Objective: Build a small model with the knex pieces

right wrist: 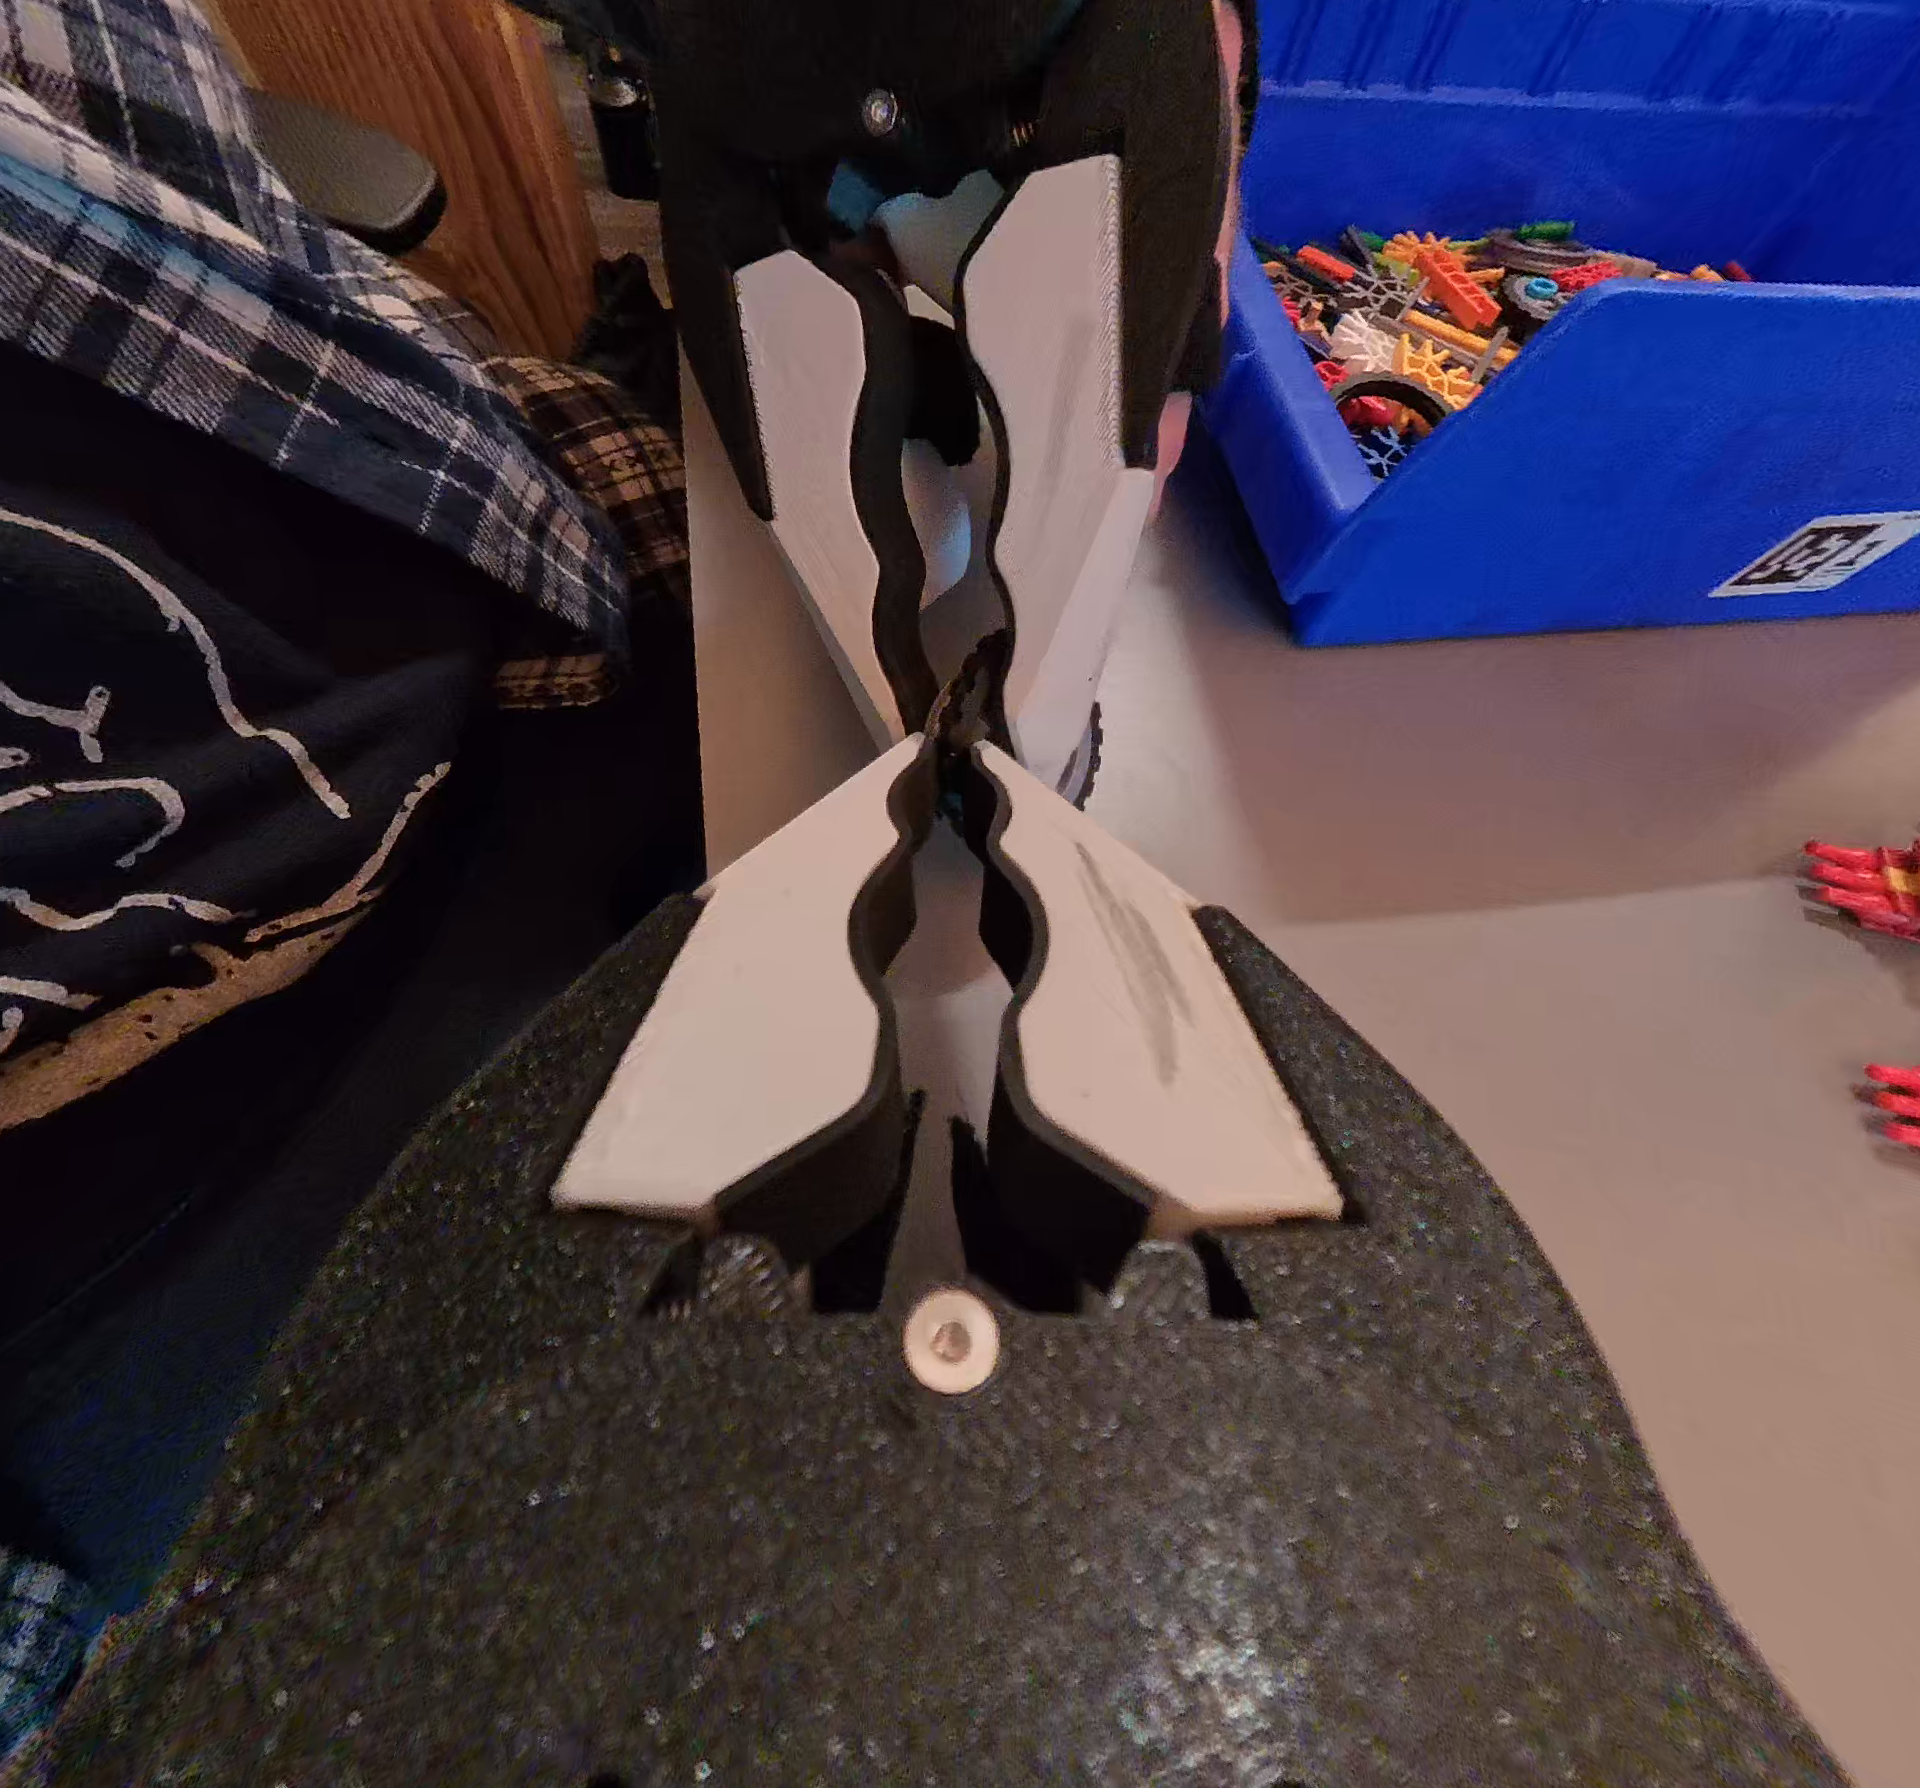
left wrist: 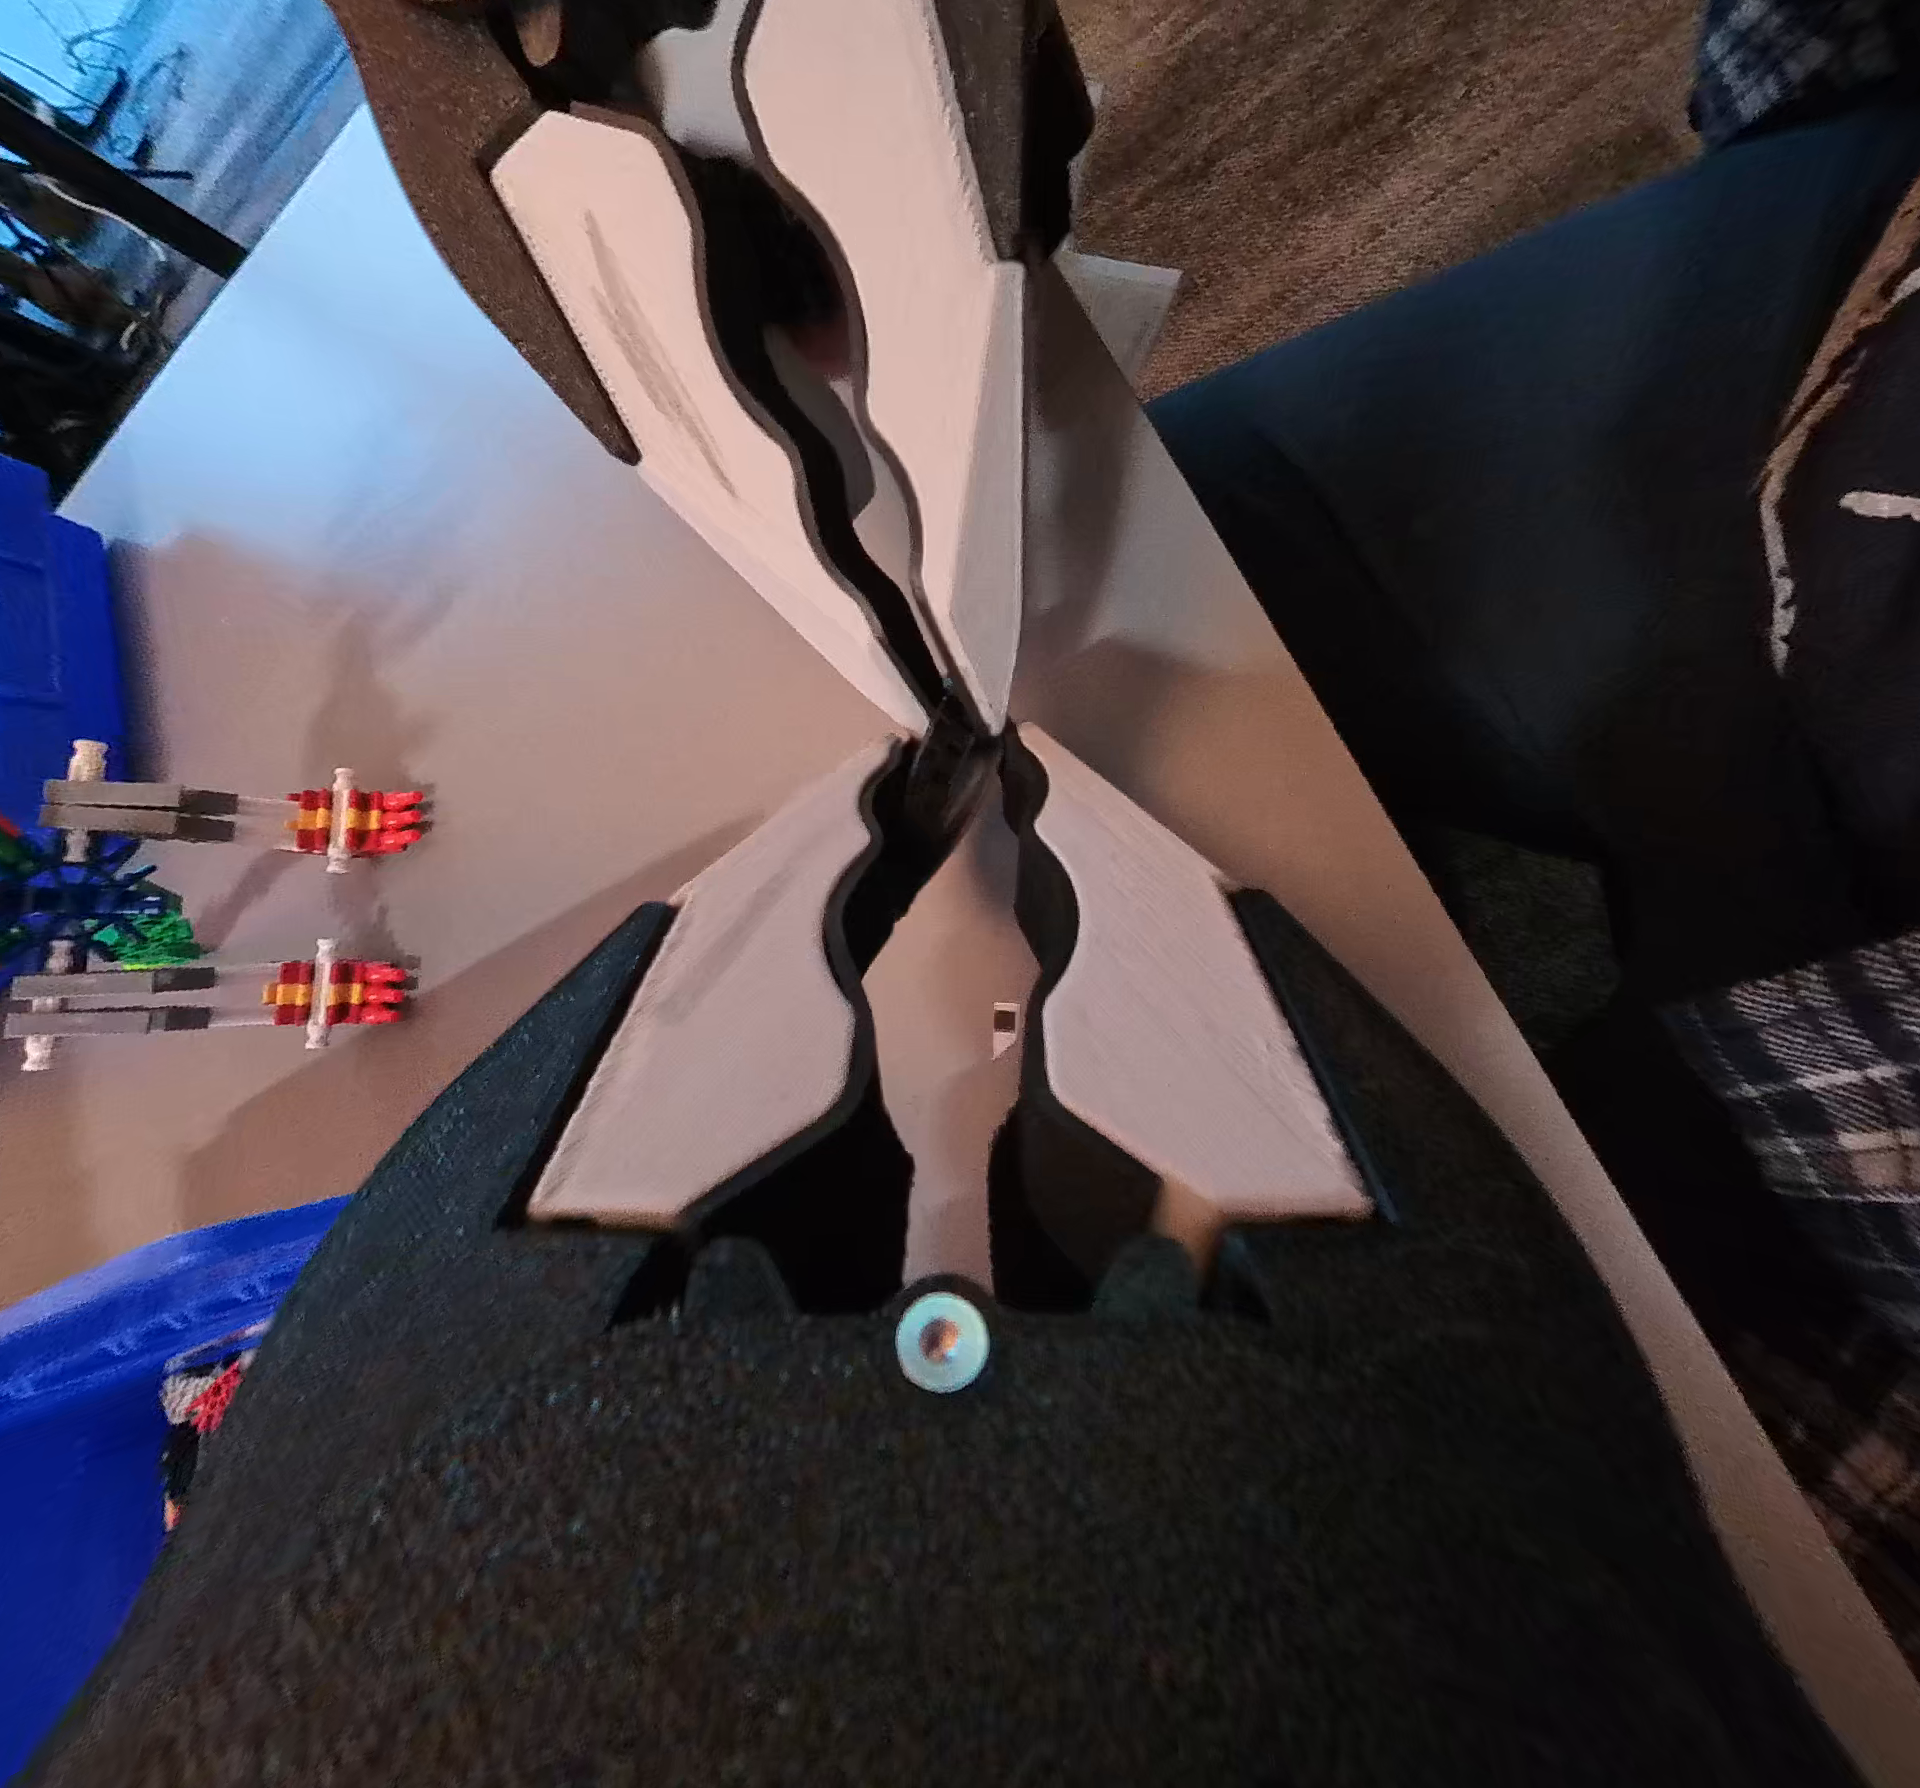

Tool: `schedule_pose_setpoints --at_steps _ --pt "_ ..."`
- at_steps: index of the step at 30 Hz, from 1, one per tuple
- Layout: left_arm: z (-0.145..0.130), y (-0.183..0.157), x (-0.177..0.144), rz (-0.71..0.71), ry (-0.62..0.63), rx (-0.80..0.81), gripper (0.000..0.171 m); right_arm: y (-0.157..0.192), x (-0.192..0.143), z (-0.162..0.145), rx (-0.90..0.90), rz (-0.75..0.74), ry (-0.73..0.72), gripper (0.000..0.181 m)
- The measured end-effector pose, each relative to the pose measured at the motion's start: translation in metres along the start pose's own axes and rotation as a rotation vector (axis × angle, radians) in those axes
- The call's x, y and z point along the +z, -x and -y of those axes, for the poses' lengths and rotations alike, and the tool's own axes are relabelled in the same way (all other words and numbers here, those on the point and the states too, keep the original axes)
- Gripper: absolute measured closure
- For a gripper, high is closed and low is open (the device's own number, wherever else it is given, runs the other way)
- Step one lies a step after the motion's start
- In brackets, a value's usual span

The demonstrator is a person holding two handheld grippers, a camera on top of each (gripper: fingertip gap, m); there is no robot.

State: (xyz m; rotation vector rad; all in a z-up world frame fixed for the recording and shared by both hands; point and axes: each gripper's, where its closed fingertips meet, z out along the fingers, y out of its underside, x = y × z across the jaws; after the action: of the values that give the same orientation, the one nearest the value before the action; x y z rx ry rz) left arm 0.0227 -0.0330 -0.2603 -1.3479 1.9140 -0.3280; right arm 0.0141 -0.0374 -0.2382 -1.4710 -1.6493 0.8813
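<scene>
My left gripper [left wrist: 954, 739] and my right gripper [right wrist: 951, 749] meet tip to tip above the table's edge. Both are shut on one small black toothed part [left wrist: 943, 782], also seen in the right wrist view [right wrist: 971, 689]. In the left wrist view the right gripper [left wrist: 961, 708] comes down from the top. In the right wrist view the left gripper [right wrist: 968, 715] comes down from the top. Most of the black part is hidden between the fingertips.
Two grey-rod assemblies with red and yellow connectors [left wrist: 239, 819] [left wrist: 218, 1000] lie on the pale table [left wrist: 520, 595]. A blue bin [right wrist: 1610, 450] of mixed construction pieces [right wrist: 1434, 315] stands at the right. Another blue bin [left wrist: 94, 1406] is near. A person's dark clothing [left wrist: 1507, 491] borders the table edge. Only a small space, under 4 cm, lies between the two pairs of fingers.
</scene>
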Motion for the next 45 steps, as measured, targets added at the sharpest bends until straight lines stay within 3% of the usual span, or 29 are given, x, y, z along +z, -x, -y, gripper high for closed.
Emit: schedule_pose_setpoints --at_steps 6,10,22,28,38,45 --pt "-0.006 -0.004 0.007 -0.01 0.019 -0.03 0.159 -0.001 0.003 -0.008 -0.053 -0.001 0.052 0.18" --pt "-0.004 -0.004 0.008 -0.029 -0.034 -0.103 0.16 -0.003 0.002 -0.007 -0.077 -0.018 0.042 0.18" --pt "-0.005 -0.001 0.014 0.054 -0.063 -0.134 0.161 -0.009 0.003 -0.009 -0.156 -0.145 0.062 0.181" --pt "0.001 0.005 0.014 0.043 -0.12 -0.25 0.161 -0.016 -0.002 -0.004 -0.191 -0.221 0.029 0.181" --pt "-0.001 0.013 0.019 0.046 -0.091 -0.3 0.161 -0.024 -0.003 -0.007 -0.232 -0.303 0.076 0.181" --pt "0.009 -0.001 0.02 0.005 -0.12 -0.108 0.162 -0.003 -0.003 -0.009 -0.004 0.058 0.045 0.181"
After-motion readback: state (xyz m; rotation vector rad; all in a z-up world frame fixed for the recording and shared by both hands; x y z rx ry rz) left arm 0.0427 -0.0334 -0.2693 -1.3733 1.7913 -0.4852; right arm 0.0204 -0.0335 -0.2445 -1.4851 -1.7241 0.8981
